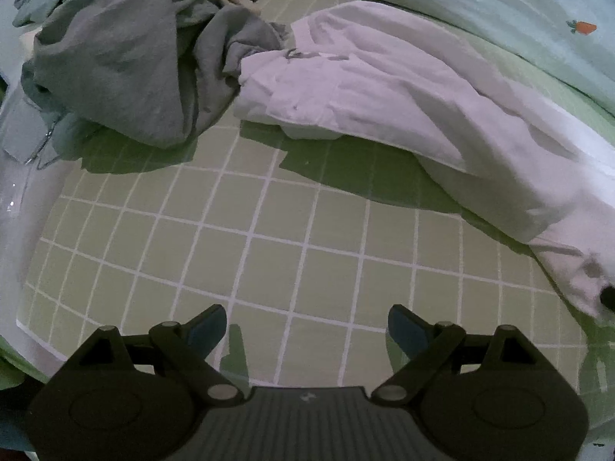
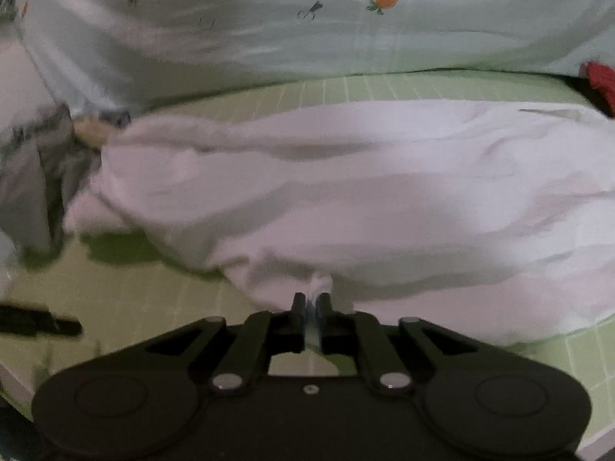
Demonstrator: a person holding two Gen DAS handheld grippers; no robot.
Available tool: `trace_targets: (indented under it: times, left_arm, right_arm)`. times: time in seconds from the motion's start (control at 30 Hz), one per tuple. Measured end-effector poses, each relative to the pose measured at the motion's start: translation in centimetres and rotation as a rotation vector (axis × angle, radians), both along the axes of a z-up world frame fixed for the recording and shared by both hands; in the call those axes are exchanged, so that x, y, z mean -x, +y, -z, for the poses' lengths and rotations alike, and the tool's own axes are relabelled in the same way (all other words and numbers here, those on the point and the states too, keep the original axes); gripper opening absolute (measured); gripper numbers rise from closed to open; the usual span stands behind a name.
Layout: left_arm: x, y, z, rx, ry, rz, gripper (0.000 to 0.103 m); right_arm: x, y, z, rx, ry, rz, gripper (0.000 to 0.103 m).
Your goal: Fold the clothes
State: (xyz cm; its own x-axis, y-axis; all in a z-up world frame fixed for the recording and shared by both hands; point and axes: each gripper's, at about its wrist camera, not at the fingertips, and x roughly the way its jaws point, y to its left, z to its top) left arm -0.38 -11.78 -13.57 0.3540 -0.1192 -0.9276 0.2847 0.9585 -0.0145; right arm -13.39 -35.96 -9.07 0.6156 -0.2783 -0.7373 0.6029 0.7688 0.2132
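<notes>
- The left gripper hangs with its jaws spread wide and nothing between them; only the green checked mat lies under and ahead of its blue-padded fingertips.
- Ahead of the left gripper and off to its right, a white garment lies crumpled in a long band across the mat, running from the far middle down toward the right edge of that view.
- One end of the white garment trails toward a dark tip at the far right edge of the left wrist view; what that tip is cannot be told.
- Ahead and to the left of the left gripper sits a heap of grey clothes, touching the white garment's far left end.
- Beyond both garments, a pale bedcover printed with carrots rises at the back.
- The right gripper is closed on a small pinch of the white garment's near edge, a tuft of cloth standing up just past its fingertips.
- The rest of the white garment spreads ahead of the right gripper and to both sides, blurred.
- A dark strap-like shape lies on the mat to the left of the right gripper; it is too blurred to identify.
- A red object shows at the far right, beyond the garment.
</notes>
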Motion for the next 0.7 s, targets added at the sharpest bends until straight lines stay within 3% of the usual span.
trace_targets:
  times: [0.03,0.07,0.17,0.2,0.23,0.3,0.47,0.6,0.7]
  left_arm:
    - [0.1,-0.1,0.1,0.001,0.003,0.003,0.091]
    - [0.2,-0.3,0.1,0.001,0.006,0.009,0.091]
    - [0.7,-0.7,0.0,-0.004,0.000,0.030,0.091]
    - [0.9,-0.8,0.0,-0.006,-0.002,0.035,0.091]
    - [1.0,-0.8,0.0,-0.006,-0.004,0.037,0.091]
    - [1.2,-0.8,0.0,-0.006,-0.007,0.036,0.091]
    - [1.7,-0.6,-0.3,-0.012,-0.014,0.017,0.091]
    - [1.8,-1.1,-0.4,-0.001,0.002,-0.001,0.091]
    - [2.2,-2.4,-1.1,-0.002,-0.022,0.029,0.091]
  right_arm:
    - [-0.2,-0.4,0.1,-0.020,-0.008,0.016,0.036]
    - [-0.4,-0.9,0.2,-0.039,-0.011,0.033,0.041]
    - [-1.2,-2.2,1.2,-0.114,0.000,0.089,0.045]
    - [-1.5,-2.5,1.6,-0.147,0.004,0.109,0.037]
    - [-1.6,-2.6,2.0,-0.177,0.005,0.123,0.020]
    - [-1.3,-2.4,2.3,-0.217,-0.018,0.126,0.007]
    - [0.7,0.8,-0.8,-0.068,-0.091,0.055,0.006]
    - [1.0,1.0,1.5,-0.129,0.010,0.031,0.006]
    - [1.7,0.8,1.1,-0.142,-0.001,0.025,0.010]
